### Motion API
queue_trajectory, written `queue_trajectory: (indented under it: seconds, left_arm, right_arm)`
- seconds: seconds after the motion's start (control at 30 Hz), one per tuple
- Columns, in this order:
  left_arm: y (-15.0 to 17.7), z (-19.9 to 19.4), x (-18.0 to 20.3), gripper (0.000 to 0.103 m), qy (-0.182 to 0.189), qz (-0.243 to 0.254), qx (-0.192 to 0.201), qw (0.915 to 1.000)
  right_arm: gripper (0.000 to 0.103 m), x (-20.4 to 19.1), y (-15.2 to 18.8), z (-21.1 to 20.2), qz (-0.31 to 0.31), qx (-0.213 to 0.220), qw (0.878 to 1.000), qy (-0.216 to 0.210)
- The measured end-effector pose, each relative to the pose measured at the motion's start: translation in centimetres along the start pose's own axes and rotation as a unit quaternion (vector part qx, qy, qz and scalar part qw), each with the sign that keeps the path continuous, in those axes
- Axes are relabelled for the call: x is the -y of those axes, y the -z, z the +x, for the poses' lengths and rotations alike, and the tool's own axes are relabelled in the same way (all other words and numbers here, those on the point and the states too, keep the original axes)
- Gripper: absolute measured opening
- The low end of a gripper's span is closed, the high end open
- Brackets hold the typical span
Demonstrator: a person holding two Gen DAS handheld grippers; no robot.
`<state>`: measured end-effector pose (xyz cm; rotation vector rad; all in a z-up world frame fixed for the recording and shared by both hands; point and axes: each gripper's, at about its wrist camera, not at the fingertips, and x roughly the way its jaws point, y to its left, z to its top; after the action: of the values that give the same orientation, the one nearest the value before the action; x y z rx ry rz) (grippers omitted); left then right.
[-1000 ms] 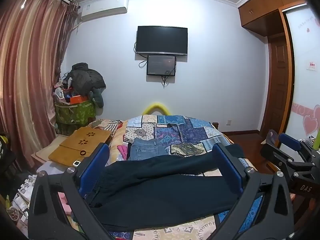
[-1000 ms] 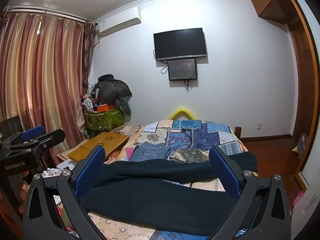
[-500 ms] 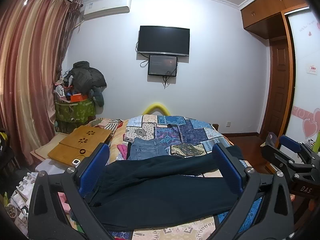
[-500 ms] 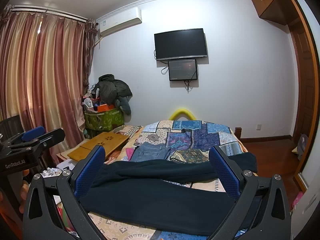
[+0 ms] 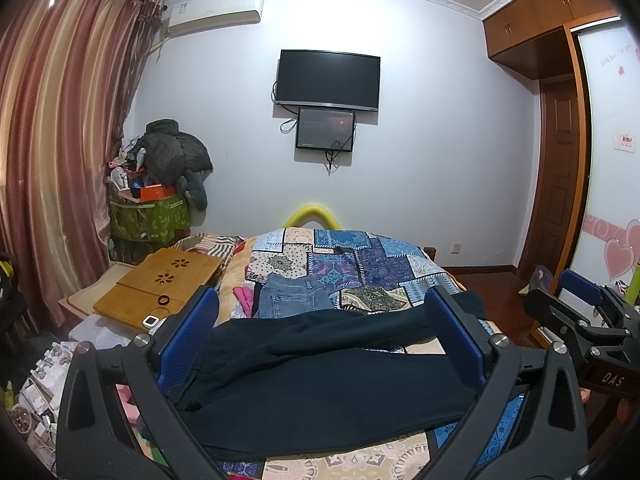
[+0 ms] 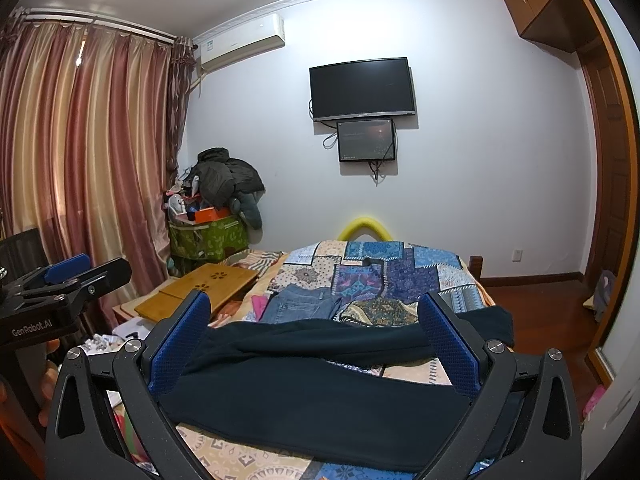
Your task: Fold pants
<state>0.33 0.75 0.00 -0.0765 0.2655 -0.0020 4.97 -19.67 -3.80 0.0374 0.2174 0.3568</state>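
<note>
Two grippers, left gripper (image 5: 322, 344) and right gripper (image 6: 314, 344), hover with fingers spread wide, empty, above dark pants (image 5: 320, 376) lying crosswise on the patchwork bed (image 5: 344, 264). I'd lower each onto a cuff or waistband edge, pinching both layers. Pants lie beneath and beyond the fingers, untouched.

Dark navy pants (image 5: 320, 368); blue patchwork quilt (image 5: 360, 264); striped pink-gold curtains (image 6: 80, 140)

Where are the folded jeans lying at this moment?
In both wrist views the folded jeans lie on the patchwork quilt, just beyond the dark pants, with the wooden lap desk to their left.
</note>
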Motion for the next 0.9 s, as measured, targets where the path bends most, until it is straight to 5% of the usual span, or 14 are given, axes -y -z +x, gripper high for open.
queue_trajectory:
  seconds: [0.9]
  left_arm:
    - [-0.46, -0.4, 0.52, 0.103, 0.002, 0.0, 0.001, 1.0]
  right_arm:
    - [0.103, 0.36, 0.11, -0.11, -0.003, 0.004, 1.0, 0.006]
